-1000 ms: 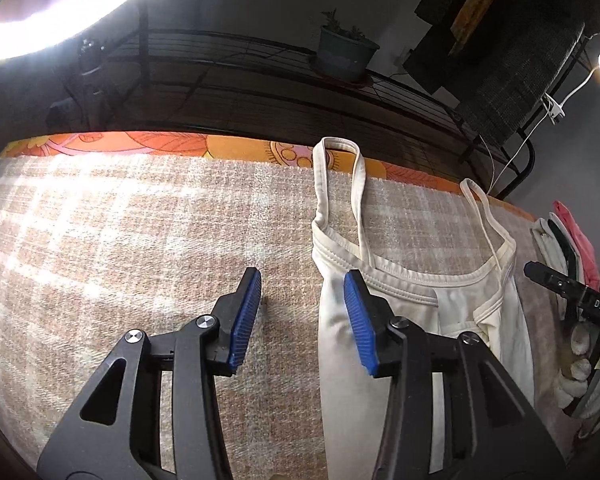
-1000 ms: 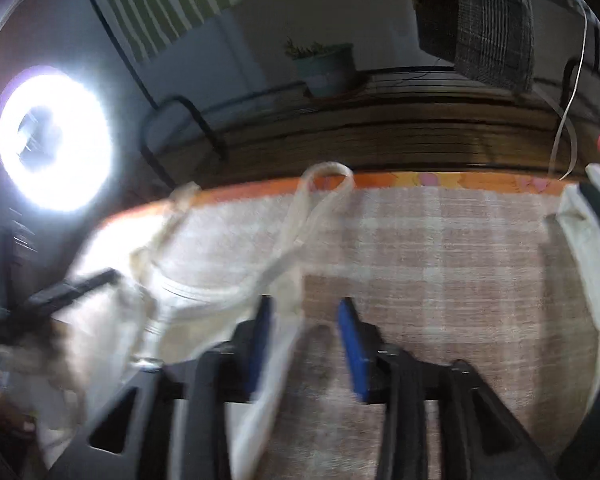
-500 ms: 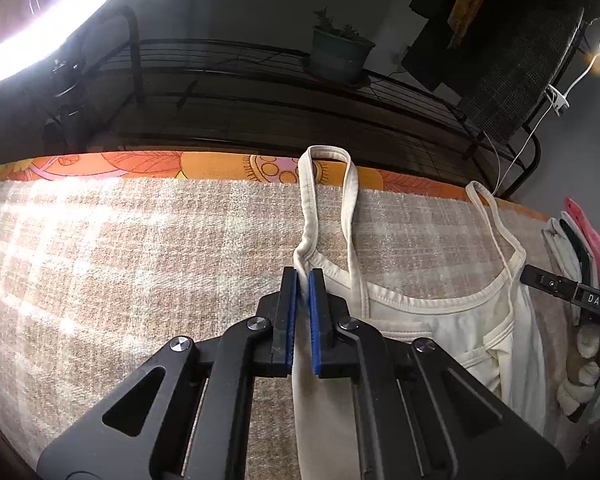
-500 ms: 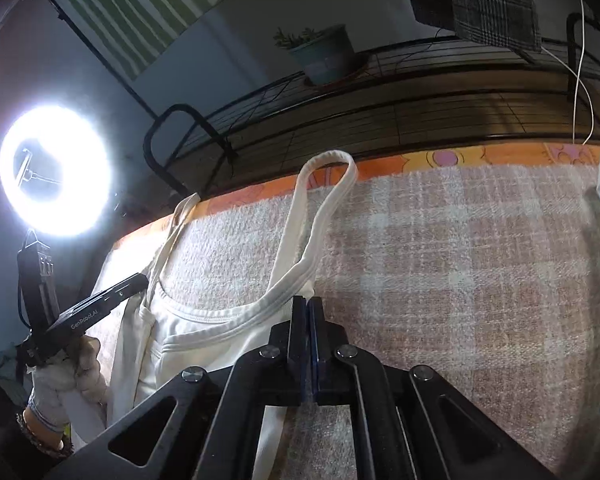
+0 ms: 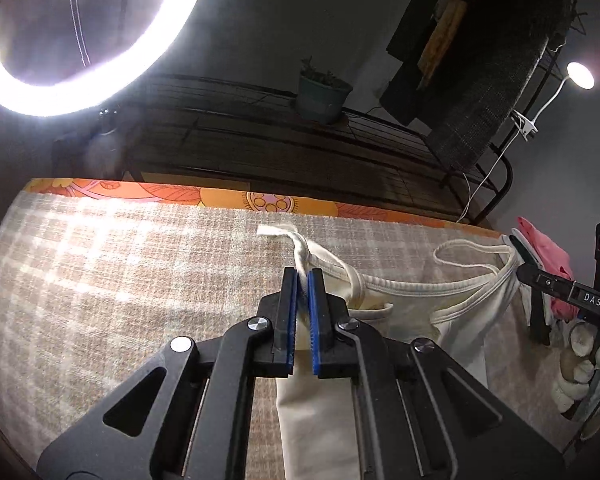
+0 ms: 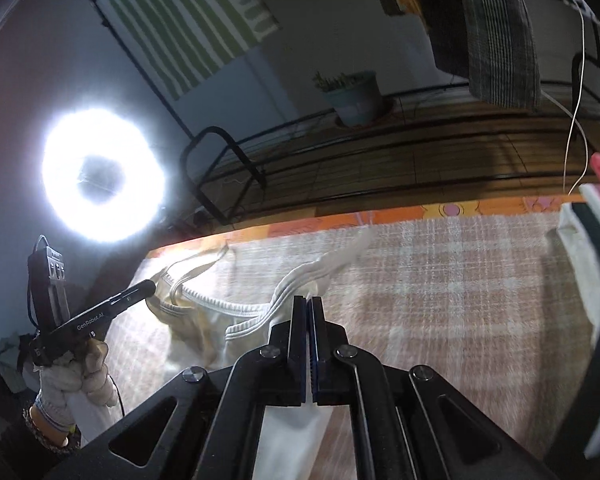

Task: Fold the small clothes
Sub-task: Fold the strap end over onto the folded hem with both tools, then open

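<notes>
Cream camisole lies on the plaid blanket, its body running toward the near edge and its straps toward the far side. My left gripper has its blue-padded jaws nearly closed on the top corner of the garment where one strap joins the neckline; only a thin gap shows between the pads, filled with bunched fabric, and the loose strap end flops to the far left of my tips. My right gripper is pressed closed on the other top corner, its pads meeting with cloth pinched between them and the ribbed strap curving up and off to the far right. Between the two pinches the neckline sags in a shallow curve, and the second strap loops across the blanket on the right of the left wrist view.

An orange floral cover shows along the far edge under the blanket. A stack of folded clothes, pink on top, sits at the right. Beyond the far edge stand a black metal rack with a potted plant on it, and a bright ring light to the left.
</notes>
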The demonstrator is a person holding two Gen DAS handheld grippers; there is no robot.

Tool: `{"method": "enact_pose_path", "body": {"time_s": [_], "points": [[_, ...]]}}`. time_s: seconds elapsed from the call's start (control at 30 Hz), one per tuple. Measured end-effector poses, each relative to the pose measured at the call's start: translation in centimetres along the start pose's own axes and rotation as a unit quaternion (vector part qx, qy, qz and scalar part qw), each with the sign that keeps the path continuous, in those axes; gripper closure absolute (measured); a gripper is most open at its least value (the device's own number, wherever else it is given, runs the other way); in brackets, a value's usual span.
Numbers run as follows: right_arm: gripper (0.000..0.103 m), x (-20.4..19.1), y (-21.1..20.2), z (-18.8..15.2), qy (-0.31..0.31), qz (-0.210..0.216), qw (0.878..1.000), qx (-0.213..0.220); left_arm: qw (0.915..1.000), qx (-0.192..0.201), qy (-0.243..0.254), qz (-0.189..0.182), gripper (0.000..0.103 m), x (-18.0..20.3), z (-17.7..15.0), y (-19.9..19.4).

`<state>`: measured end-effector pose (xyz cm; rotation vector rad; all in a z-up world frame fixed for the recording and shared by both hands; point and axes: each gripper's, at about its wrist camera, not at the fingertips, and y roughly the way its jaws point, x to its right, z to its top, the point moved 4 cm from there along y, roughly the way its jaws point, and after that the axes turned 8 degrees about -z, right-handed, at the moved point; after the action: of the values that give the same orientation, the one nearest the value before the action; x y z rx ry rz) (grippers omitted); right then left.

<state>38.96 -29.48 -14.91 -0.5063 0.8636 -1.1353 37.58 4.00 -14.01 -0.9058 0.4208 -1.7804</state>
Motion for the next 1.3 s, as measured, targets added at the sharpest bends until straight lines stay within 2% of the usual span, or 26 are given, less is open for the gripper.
{"method": "enact_pose_path", "body": {"time_s": [0.2, 0.4, 0.63, 0.8, 0.87, 0.93, 0.97, 1.03, 1.2, 1.27, 1.3], "points": [[0.103, -2.4, -5.7, -2.3, -0.020, -0.004, 1.000, 0.013, 0.9998, 0.010, 0.019, 0.004, 0.100, 2.2, -2.9, -6.1], [0.103, -4.6, -9.4, -7.5, -0.048, -0.021, 0.999, 0.002, 0.9999, 0.001, 0.014, 0.006, 0.100, 3.1, -8.0, -10.6], [0.103, -5.8, -10.3, -15.2, -0.068, -0.046, 0.996, -0.034, 0.9982, -0.049, 0.020, 0.027, 0.100, 3.6, -15.7, -11.8], [0.103, -5.6, -10.7, -18.8, -0.078, -0.069, 0.993, -0.061, 0.9944, -0.092, 0.034, 0.040, 0.100, 3.6, -19.2, -11.7], [0.103, -5.7, -10.7, -19.9, -0.095, -0.073, 0.989, -0.087, 0.9926, -0.104, 0.043, 0.043, 0.100, 3.6, -20.0, -12.3], [0.099, -6.1, -10.9, -20.8, -0.119, -0.084, 0.982, -0.118, 0.9917, -0.107, 0.050, 0.049, 0.098, 3.6, -20.3, -13.3], [0.088, -6.3, -11.2, -21.2, -0.129, -0.092, 0.980, -0.120, 0.9919, -0.107, 0.049, 0.049, 0.098, 3.7, -20.3, -14.0], [0.081, -6.9, -12.3, -21.4, -0.146, -0.105, 0.978, -0.102, 0.9926, -0.103, 0.047, 0.044, 0.098, 3.9, -19.9, -15.2], [0.081, -9.1, -12.9, -19.4, -0.146, -0.065, 0.985, -0.057, 0.9946, -0.050, 0.085, 0.033, 0.098, 6.4, -17.2, -17.3], [0.081, -9.5, -11.4, -19.0, -0.142, -0.064, 0.986, -0.063, 0.9931, -0.055, 0.099, 0.031, 0.098, 6.8, -15.4, -15.7], [0.081, -9.4, -10.2, -18.9, -0.133, -0.060, 0.987, -0.072, 0.9923, -0.071, 0.099, 0.022, 0.098, 7.1, -14.7, -14.3]]}}
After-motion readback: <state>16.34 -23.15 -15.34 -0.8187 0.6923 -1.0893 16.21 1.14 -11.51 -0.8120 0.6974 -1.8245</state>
